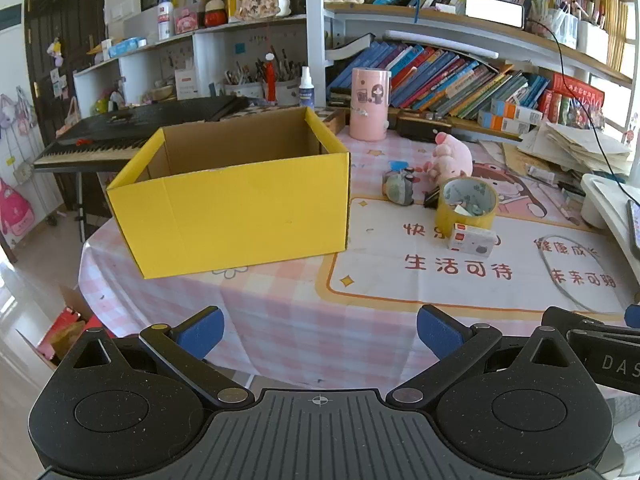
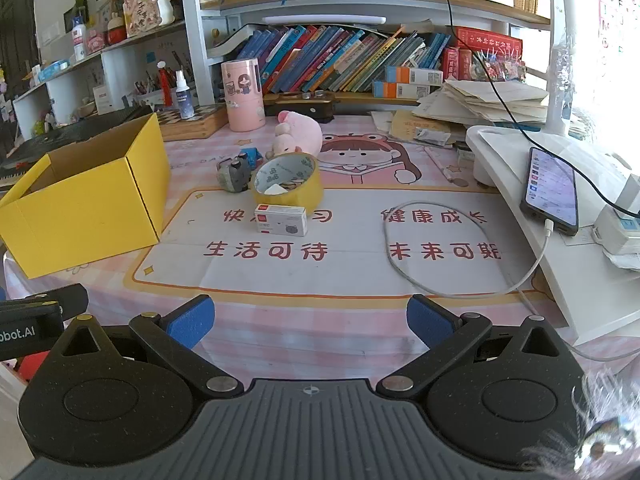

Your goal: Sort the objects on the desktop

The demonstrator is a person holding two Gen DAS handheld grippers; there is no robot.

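Pink printed desk mat (image 2: 360, 272) on worktop: red characters "生活可待", "健康成长", "未来可期". Black gripper housing (image 1: 612, 360) beside mat: "DAS"; other view "bot.AI".

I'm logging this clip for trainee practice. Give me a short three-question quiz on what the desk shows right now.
1. True or false: the yellow box already holds the tape roll.
2. Which thing lies nearest in front of the tape roll, on the camera side? A) pink plush B) small white carton C) phone
3. Fill in: the fingers of the left gripper and the right gripper are both ____.

Key: 1 false, the roll sits on the mat outside the box. 2 B. 3 open, holding nothing.
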